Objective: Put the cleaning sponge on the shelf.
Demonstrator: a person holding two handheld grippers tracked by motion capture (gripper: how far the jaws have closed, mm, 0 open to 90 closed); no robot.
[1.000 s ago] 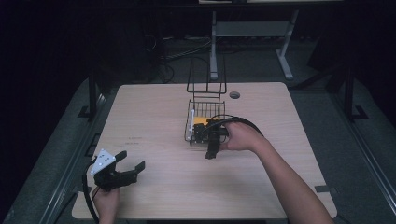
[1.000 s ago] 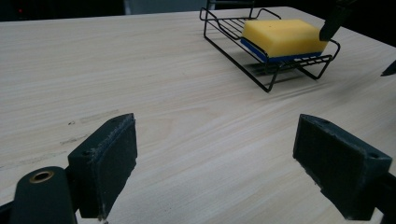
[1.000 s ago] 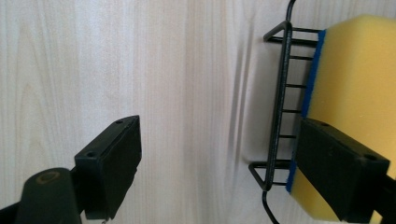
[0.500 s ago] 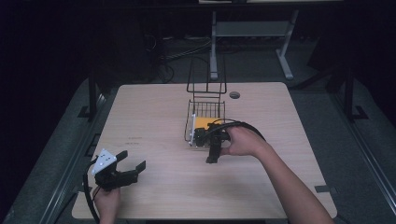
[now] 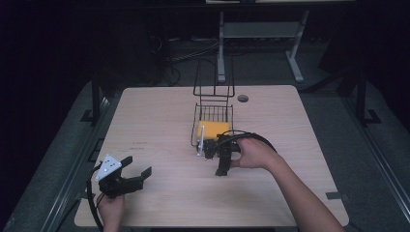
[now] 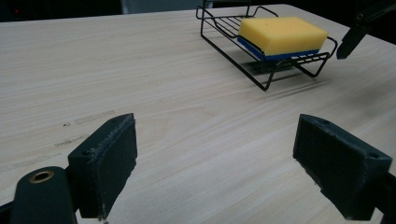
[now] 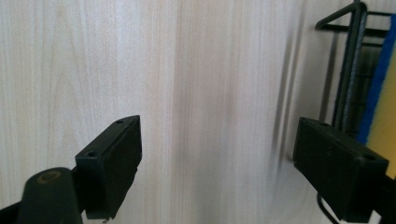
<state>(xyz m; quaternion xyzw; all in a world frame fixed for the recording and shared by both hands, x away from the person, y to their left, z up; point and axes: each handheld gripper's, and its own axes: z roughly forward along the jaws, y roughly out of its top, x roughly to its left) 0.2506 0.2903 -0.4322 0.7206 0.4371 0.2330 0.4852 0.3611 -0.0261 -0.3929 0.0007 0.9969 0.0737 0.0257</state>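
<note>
Your right tongs [image 5: 220,162] gape wide, empty, just at six o'clock of the wire basket [image 5: 212,126] holding the yellow sponge [image 5: 213,129]. Your left tongs [image 5: 138,172] also gape wide at the desk's [image 5: 159,121] seven o'clock corner.

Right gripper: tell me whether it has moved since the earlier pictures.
Yes. In the high view the right gripper has drawn back from the wire basket toward the table's near edge, its open fingers now past the basket's front rim, over bare wood.

The sponge [image 6: 283,33] is bright yellow on top with a blue underside. The wire basket [image 6: 268,65] holding it is black. The counter [image 5: 159,125] is pale wood with fine streaky grain. Both claws' jaws are matte black.
</note>
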